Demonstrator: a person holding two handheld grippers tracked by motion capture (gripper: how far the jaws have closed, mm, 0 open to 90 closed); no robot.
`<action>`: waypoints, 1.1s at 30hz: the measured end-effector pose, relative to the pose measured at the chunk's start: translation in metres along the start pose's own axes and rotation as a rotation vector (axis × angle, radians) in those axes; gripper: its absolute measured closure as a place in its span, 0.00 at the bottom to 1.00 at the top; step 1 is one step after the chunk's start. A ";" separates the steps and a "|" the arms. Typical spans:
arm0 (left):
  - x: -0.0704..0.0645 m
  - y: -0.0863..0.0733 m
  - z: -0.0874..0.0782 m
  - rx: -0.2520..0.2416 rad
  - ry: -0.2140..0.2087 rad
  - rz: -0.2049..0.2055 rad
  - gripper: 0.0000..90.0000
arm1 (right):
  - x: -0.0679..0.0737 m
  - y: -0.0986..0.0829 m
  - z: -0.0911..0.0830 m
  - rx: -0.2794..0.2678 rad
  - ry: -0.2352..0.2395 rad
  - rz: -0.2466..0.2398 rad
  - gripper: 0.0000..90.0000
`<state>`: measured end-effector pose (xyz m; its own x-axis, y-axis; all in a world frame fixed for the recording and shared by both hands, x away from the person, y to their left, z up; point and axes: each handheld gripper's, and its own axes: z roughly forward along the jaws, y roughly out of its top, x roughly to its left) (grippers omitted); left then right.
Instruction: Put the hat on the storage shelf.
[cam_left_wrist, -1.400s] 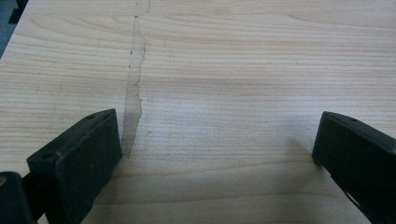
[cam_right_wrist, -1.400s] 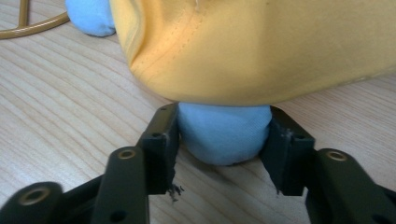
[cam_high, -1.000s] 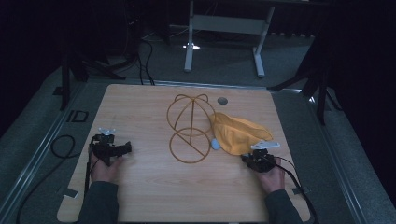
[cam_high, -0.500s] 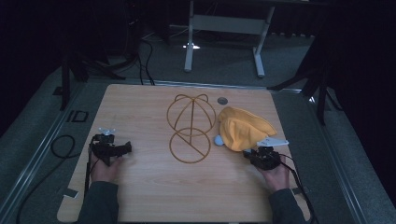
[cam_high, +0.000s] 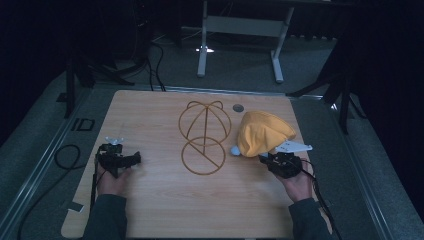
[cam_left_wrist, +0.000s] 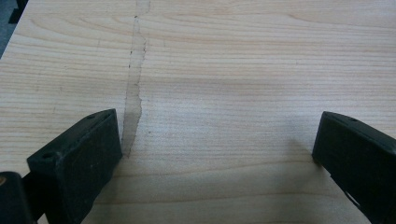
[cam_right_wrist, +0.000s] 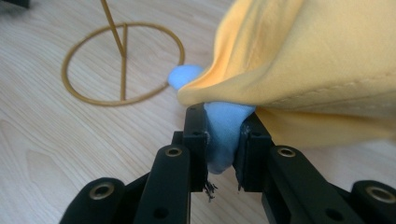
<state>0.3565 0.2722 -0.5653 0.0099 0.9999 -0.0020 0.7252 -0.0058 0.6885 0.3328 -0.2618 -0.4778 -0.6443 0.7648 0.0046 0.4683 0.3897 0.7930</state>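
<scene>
On the table's right side, the right gripper (cam_right_wrist: 224, 135) pinches the blue lining of the yellow cap (cam_high: 264, 132), beside the wire stand (cam_high: 204, 137). Soft, light, floppy cloth, best gripped by that hem. The left gripper (cam_left_wrist: 215, 154) rests wide apart, holding nothing.

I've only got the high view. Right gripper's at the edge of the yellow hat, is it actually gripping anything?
Observer: Yes. The right gripper is shut on the hat's light blue brim, with the yellow hat draped above the jaws.
Operator: Left gripper holding anything?
Observer: No. The left gripper is open, with bare wooden table between its jaws.
Operator: Anything on the table there?
Observer: A faint greyish streak runs along the wood by one jaw.
</scene>
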 end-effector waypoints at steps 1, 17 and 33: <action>0.000 0.000 0.000 0.000 0.000 0.000 0.02 | 0.001 0.002 -0.002 -0.007 0.003 -0.005 0.86; 0.000 0.000 0.000 0.000 0.000 0.000 0.02 | 0.004 0.025 -0.039 -0.158 0.146 0.037 0.85; 0.000 0.000 0.000 0.000 0.001 0.000 0.01 | -0.016 0.018 -0.039 -0.163 -0.001 0.110 0.72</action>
<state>0.3566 0.2722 -0.5652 0.0095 1.0000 -0.0016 0.7255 -0.0058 0.6882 0.3280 -0.2871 -0.4397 -0.5942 0.7985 0.0964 0.4315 0.2154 0.8760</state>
